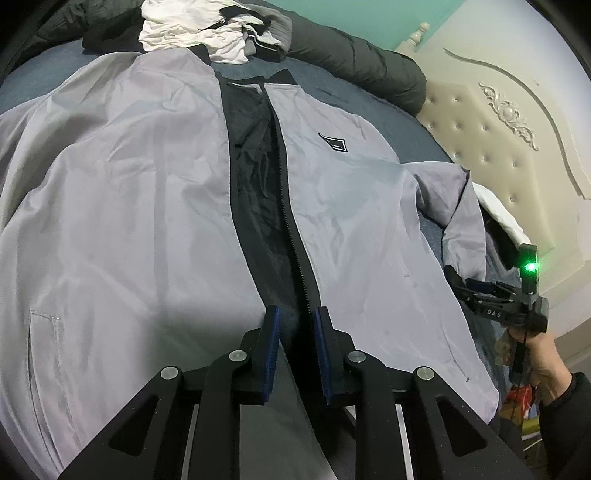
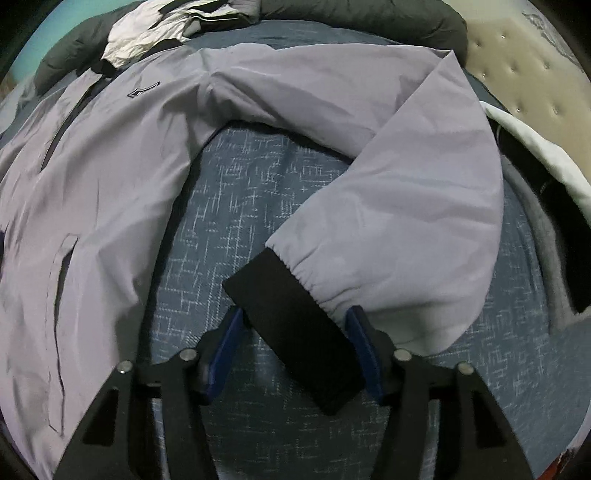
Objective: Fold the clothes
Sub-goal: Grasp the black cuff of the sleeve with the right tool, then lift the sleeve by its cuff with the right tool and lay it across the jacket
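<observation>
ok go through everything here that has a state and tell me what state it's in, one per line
Jacket: laid flat face up on the bed, zipper open.
Sleeve: bent at the elbow, black cuff lying on the blue bedspread.
Left claw: open, over the jacket's hem at the zipper.
Right claw: open, straddling the cuff.
Clothes pile: crumpled, unfolded.

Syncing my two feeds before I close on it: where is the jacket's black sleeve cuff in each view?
Left wrist: black cuff far right, mid-height, at the right tongs' tips.
Right wrist: cuff bottom centre, between the open right tongs.
Shared landmark: the chest logo patch on the grey jacket.
</observation>
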A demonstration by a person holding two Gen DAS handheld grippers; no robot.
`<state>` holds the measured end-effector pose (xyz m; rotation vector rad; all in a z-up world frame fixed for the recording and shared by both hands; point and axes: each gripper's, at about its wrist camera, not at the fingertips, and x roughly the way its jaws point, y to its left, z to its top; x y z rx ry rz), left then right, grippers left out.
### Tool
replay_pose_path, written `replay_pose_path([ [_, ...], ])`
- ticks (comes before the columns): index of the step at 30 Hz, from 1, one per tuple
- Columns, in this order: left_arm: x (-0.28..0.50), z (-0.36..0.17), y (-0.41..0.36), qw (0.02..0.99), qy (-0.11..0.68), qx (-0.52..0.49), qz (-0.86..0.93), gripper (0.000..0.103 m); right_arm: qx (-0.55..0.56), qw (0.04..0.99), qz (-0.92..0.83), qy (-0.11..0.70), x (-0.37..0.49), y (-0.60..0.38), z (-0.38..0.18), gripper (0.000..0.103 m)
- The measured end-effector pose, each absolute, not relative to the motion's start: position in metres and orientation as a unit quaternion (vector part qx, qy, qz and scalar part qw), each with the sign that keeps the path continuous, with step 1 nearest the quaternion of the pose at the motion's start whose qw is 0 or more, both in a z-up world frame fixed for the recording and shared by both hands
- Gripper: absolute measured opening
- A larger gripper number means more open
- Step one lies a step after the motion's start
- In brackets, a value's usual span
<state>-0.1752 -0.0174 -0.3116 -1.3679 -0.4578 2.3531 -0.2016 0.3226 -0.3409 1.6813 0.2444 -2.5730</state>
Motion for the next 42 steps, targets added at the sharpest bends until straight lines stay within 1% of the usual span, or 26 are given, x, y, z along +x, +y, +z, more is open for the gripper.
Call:
replay_pose_path([
  [1,-0.175,-0.311,-0.017,0.191,-0.162,-0.486,0.838,0.02,0.543,0.03,-0.835,0.079,-0.201,0.325,-0.34,0.029],
  [3,-0.176,-0.31,-0.016,0.191,-0.161,-0.484,0.839,0.02,0.537,0.029,-0.841,0.059,-0.198,0.336,-0.332,0.013],
  [4,-0.175,-0.31,-0.017,0.19,-0.161,-0.483,0.839,0.02,0.533,0.029,-0.844,0.051,-0.197,0.34,-0.326,0.009],
  [7,-0.176,-0.31,-0.017,0.191,-0.162,-0.484,0.839,0.02,0.511,0.032,-0.858,0.047,-0.189,0.346,-0.301,0.008],
  [10,-0.176,-0.31,-0.017,0.191,-0.162,-0.484,0.839,0.02,0.476,0.036,-0.878,0.027,-0.18,0.358,-0.259,0.007],
  [14,-0.176,-0.311,-0.019,0.191,-0.164,-0.483,0.839,0.02,0.429,0.03,-0.902,0.023,-0.175,0.381,-0.193,0.007],
  [19,-0.177,-0.312,-0.021,0.188,-0.167,-0.484,0.838,0.02,0.399,-0.004,-0.917,-0.004,-0.187,0.436,-0.127,0.007],
  [25,-0.179,-0.313,-0.021,0.183,-0.166,-0.484,0.839,0.02,0.382,-0.047,-0.921,-0.065,-0.198,0.505,-0.084,0.007],
  [30,-0.18,-0.314,-0.019,0.182,-0.163,-0.485,0.84,0.02,0.389,-0.079,-0.908,-0.131,-0.209,0.561,-0.082,0.007],
  [35,-0.181,-0.315,-0.021,0.179,-0.161,-0.486,0.84,0.02,0.385,-0.124,-0.896,-0.185,-0.205,0.616,-0.095,0.006],
  [42,-0.184,-0.319,-0.021,0.177,-0.157,-0.491,0.838,0.02,0.439,-0.167,-0.851,-0.237,-0.203,0.657,-0.157,0.007],
])
